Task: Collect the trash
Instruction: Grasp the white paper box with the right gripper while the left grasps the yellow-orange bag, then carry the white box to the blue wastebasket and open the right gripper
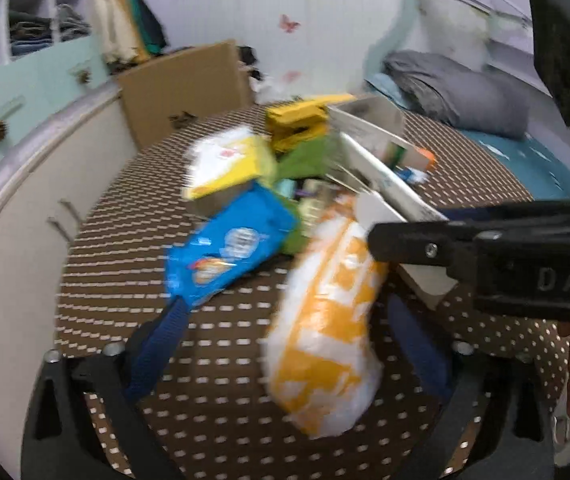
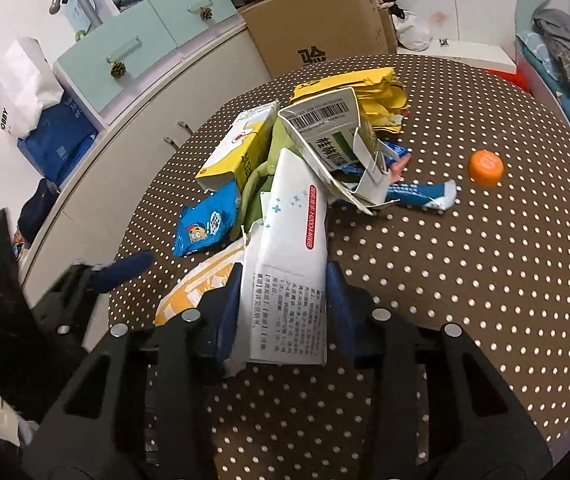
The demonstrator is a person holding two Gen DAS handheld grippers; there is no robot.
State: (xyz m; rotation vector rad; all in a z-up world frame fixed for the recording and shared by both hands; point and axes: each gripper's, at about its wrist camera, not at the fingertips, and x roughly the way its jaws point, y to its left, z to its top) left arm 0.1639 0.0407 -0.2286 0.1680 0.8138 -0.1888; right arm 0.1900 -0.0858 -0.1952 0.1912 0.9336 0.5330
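My right gripper [image 2: 283,300] has its jaws closed onto the white medicine box [image 2: 285,280], low centre of the right wrist view, long axis running straight up-frame between the blue pads. My left gripper [image 1: 285,344] stands open around the orange-white wrapper [image 1: 325,328], lower centre of the left wrist view, pads not touching. Rest of the trash pile [image 2: 305,148] lies up-frame on the dotted tablecloth [image 2: 465,280].

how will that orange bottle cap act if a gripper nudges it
The orange cap looks small, round and hard, so it would probably skid or roll away rather than bend. It sits alone on the dotted tablecloth, clear of the trash pile, so nothing nearby would likely stop it.
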